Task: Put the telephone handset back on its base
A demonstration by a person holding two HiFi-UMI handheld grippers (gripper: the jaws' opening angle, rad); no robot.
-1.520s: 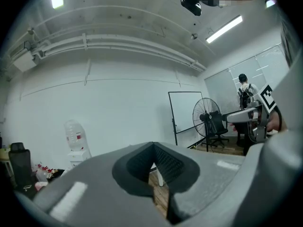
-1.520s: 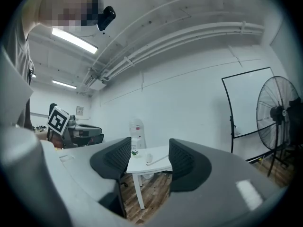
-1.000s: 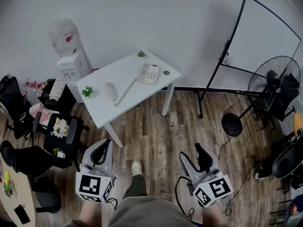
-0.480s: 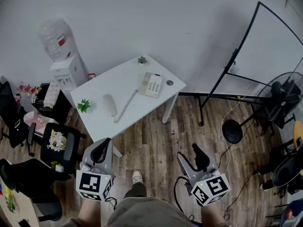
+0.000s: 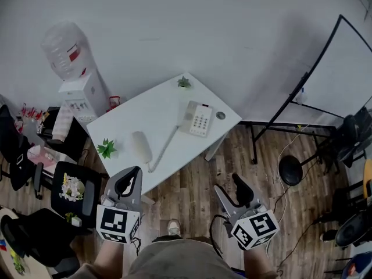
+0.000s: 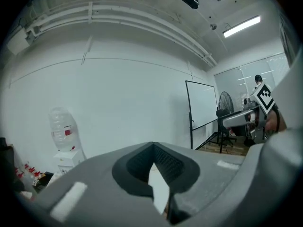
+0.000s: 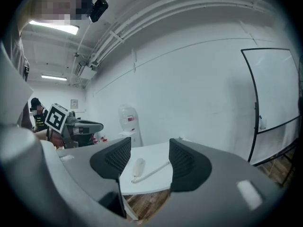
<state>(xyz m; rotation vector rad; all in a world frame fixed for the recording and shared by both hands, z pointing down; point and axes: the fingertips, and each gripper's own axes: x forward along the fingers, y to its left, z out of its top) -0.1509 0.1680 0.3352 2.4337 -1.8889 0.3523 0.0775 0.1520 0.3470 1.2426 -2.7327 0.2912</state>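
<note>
A white telephone base with a keypad sits on the right part of a white table. The white handset lies apart from it nearer the table's front edge, joined by a white cord. My left gripper is held over the floor just before the table's front edge, shut with nothing in it; its pads meet in the left gripper view. My right gripper hangs over the wooden floor, open and empty. Between its pads I see the handset and cord on the table, still far off.
Two small green plants and a small round object are on the table. A water dispenser stands left of it, office chairs at lower left. A whiteboard stand and fan base are at right.
The table has come closer and shifted right in the head view. Both grippers stay low in front of the body, their jaws unchanged.
</note>
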